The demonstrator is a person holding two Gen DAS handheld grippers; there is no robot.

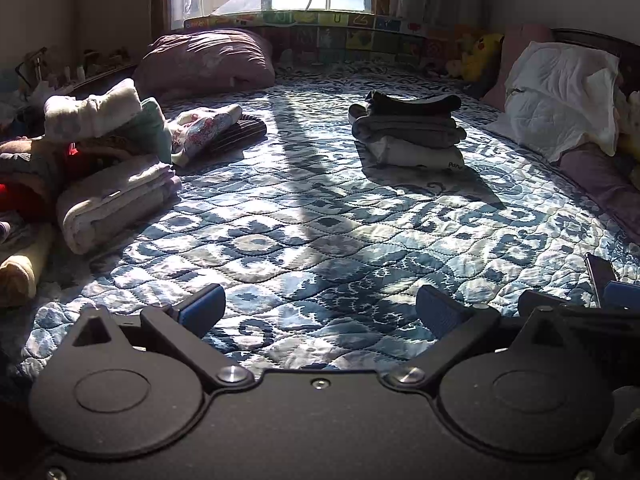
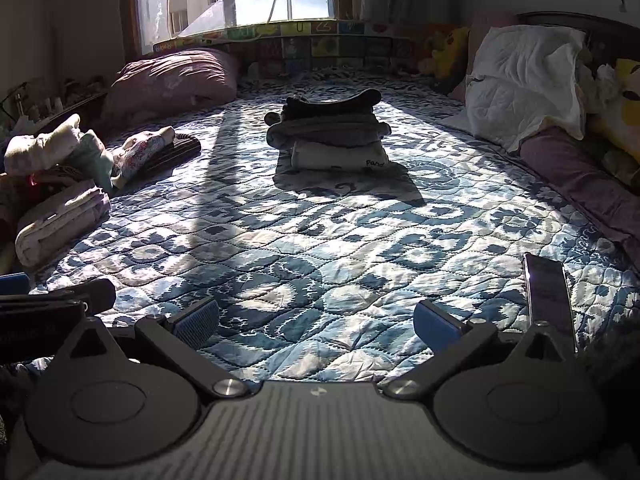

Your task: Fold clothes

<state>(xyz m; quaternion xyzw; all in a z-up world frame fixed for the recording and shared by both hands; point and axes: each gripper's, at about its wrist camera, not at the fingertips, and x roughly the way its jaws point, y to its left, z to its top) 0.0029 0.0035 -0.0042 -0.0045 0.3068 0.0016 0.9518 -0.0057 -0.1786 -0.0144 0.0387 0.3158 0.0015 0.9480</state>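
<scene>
- Left gripper point(image 1: 320, 312): fingers spread wide, nothing between them, low over the near part of the bed point(image 1: 320, 240).
- Right gripper point(image 2: 316, 320): fingers also spread wide and empty, low over the near quilt, just right of the left one; its edge shows at the far right of the left wrist view.
- Folded stack point(image 2: 332, 132): three or so pieces, dark on top, grey in the middle, white at the bottom, squared up, sitting mid-bed toward the far side, well apart from both grippers.
- Loose pile point(image 1: 80, 148): mixed clothes and rolled pieces heaped at the left edge of the bed, some look roughly folded, some bunched; hard to tell which.
- Floral piece point(image 1: 204, 128) lies at the right end of that pile, resting on a dark striped item point(image 1: 248, 130).
- Phone point(image 2: 548, 296) lies flat on the quilt near right, just beside the right gripper.
- Pillow point(image 1: 560, 96) far right, bundled duvet point(image 1: 208, 60) far left; neither looks part of the job.
- Step in hand: between garments, by my read. Nothing is held and the quilt in front of the grippers is bare.
- This fits either a pause before fetching another piece from the left pile, or the end with the stack complete; the pictures don't settle it.
- If more remains, the next grasp calls for a reach left and a pinch on one loose edge, without dragging neighbours.
</scene>
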